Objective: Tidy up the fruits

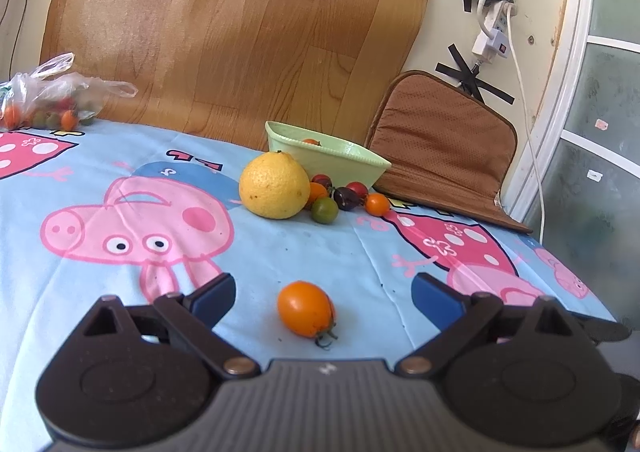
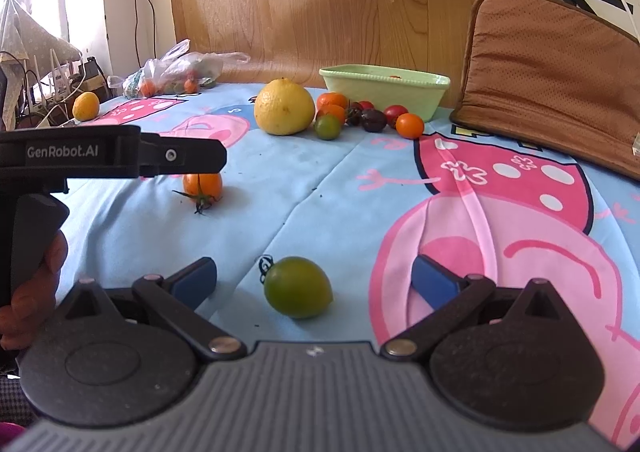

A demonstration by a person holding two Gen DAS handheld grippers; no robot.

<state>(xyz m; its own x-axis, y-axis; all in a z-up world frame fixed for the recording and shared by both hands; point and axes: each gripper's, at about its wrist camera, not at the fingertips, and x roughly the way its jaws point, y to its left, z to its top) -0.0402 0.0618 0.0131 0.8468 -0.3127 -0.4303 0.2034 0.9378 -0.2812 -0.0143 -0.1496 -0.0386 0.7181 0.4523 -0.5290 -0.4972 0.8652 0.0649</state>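
Cartoon-pig bedsheet (image 1: 280, 248) in light blue covers the surface, backed by a wood-grain panel (image 1: 240, 24). Left gripper (image 1: 323, 298), fingers spread wide and grasping nothing, frames an orange cherry tomato (image 1: 306, 314) lying on the sheet between them. Right gripper (image 2: 314, 280), likewise released, frames a green cherry tomato (image 2: 298, 287). Farther back, a large yellow citrus (image 1: 275, 185) sits just beside a pale green bowl (image 1: 340, 164), with a cluster of small tomatoes (image 1: 346, 196) touching one another in front of the bowl. A plastic bag of tomatoes (image 1: 48, 100) lies at the far left; a brown cushion (image 1: 444, 148) leans at the right.
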